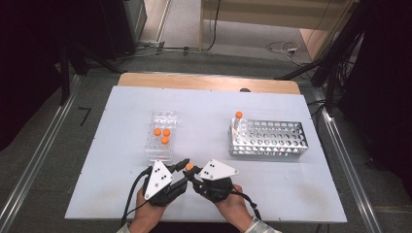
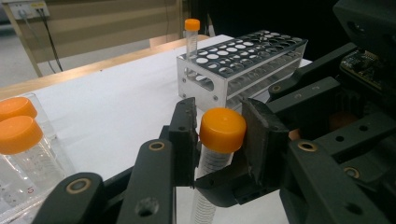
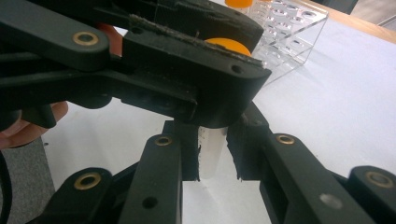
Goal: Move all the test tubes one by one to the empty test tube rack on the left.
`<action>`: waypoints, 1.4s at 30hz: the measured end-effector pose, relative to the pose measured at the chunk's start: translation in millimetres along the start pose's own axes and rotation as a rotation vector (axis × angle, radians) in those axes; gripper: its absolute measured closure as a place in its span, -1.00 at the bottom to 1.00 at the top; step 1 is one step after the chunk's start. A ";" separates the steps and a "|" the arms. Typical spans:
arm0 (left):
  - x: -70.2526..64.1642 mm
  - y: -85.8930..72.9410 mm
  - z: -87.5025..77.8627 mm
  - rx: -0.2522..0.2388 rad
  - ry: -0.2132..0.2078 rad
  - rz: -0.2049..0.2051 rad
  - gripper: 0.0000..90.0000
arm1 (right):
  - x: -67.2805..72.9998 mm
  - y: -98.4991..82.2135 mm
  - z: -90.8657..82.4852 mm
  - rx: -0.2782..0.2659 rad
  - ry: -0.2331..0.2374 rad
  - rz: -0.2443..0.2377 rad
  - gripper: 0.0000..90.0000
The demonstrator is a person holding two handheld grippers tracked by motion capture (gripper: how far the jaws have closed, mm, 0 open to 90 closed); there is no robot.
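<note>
- Clear rack at left, three orange-capped tubes upright in it, waiting.
- Left gripper clamped on the orange cap, likely to twist it.
- Right gripper clenched on the tube body, steadying it above the table's near edge.
- Metal rack at right, one tube in its corner.

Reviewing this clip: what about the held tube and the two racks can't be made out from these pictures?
- Held tube: lower end cut off by the left gripper view's bottom edge; contents unreadable.
- Its cap: mostly hidden by the left gripper in the right gripper view.
- Clear rack: empty holes too small to count in the high view.
- Metal rack: far side hidden.
</note>
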State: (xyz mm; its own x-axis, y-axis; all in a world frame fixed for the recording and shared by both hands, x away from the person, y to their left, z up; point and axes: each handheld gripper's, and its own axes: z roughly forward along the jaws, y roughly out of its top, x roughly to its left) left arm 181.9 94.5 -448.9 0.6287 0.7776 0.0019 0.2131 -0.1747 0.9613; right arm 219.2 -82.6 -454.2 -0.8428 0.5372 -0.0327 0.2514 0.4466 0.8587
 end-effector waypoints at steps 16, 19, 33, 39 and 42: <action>-0.6 0.9 -0.6 0.001 -0.002 0.004 0.56 | -1.8 0.3 -0.4 0.004 0.029 0.015 0.40; 0.6 1.7 -1.7 -0.002 0.001 0.001 0.56 | -2.4 0.0 0.5 0.017 0.047 0.015 0.17; 15.1 7.1 -10.8 -0.015 0.030 -0.043 0.56 | -13.7 -0.8 -6.3 0.025 0.042 0.043 -0.17; 21.7 9.6 -15.1 -0.018 0.045 -0.064 0.56 | -19.9 -2.9 -9.5 0.032 0.023 0.057 -0.25; 25.3 11.4 -17.8 -0.027 0.054 -0.070 0.56 | -24.0 -3.6 -11.2 0.032 0.012 0.068 -0.30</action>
State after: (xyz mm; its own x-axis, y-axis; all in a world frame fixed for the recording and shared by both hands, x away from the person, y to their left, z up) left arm 186.9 123.0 -433.0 0.5716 0.8189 -0.0517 0.2345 -0.1027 0.9667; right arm 233.2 -105.1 -450.8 -0.8289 0.5585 0.0318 0.3234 0.4321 0.8419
